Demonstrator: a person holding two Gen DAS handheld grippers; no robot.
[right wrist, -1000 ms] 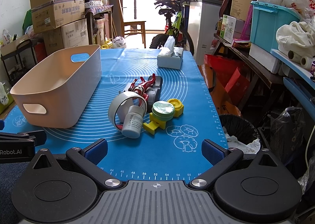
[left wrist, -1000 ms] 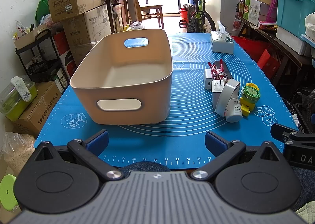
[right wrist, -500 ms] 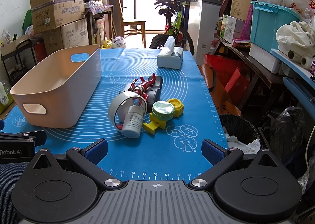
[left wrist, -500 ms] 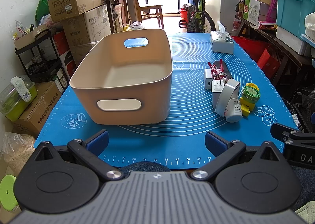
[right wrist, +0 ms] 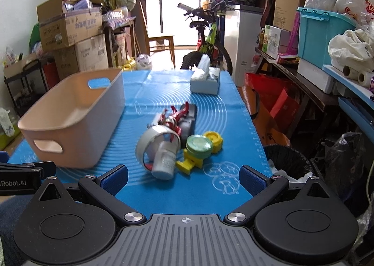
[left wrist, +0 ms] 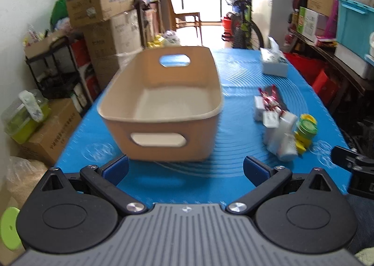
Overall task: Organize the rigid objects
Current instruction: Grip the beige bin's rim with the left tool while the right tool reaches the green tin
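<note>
An empty beige basket (left wrist: 163, 102) (right wrist: 74, 116) stands on the left half of the blue mat (left wrist: 236, 125) (right wrist: 210, 107). To its right lies a cluster: a tape roll (right wrist: 149, 142), a white bottle (right wrist: 164, 160) (left wrist: 288, 146), a green-lidded jar (right wrist: 198, 145) (left wrist: 306, 126), a yellow toy piece (right wrist: 189, 163), a red figure (right wrist: 174, 117) on a dark block (right wrist: 189, 116), and white chargers (left wrist: 264, 111). My left gripper (left wrist: 185, 169) is open just before the basket's near wall. My right gripper (right wrist: 183, 178) is open, close in front of the bottle.
A tissue box (right wrist: 205, 80) (left wrist: 274, 64) sits at the mat's far right. Stacked cardboard boxes (left wrist: 105, 22) and a shelf line the left side. A bicycle (right wrist: 208, 41), a blue crate (right wrist: 322, 34) and a black bin (right wrist: 289, 160) stand to the right.
Both grippers have moved forward over the mat's near edge. The basket and the cluster now appear nearer. Nothing on the mat has shifted.
</note>
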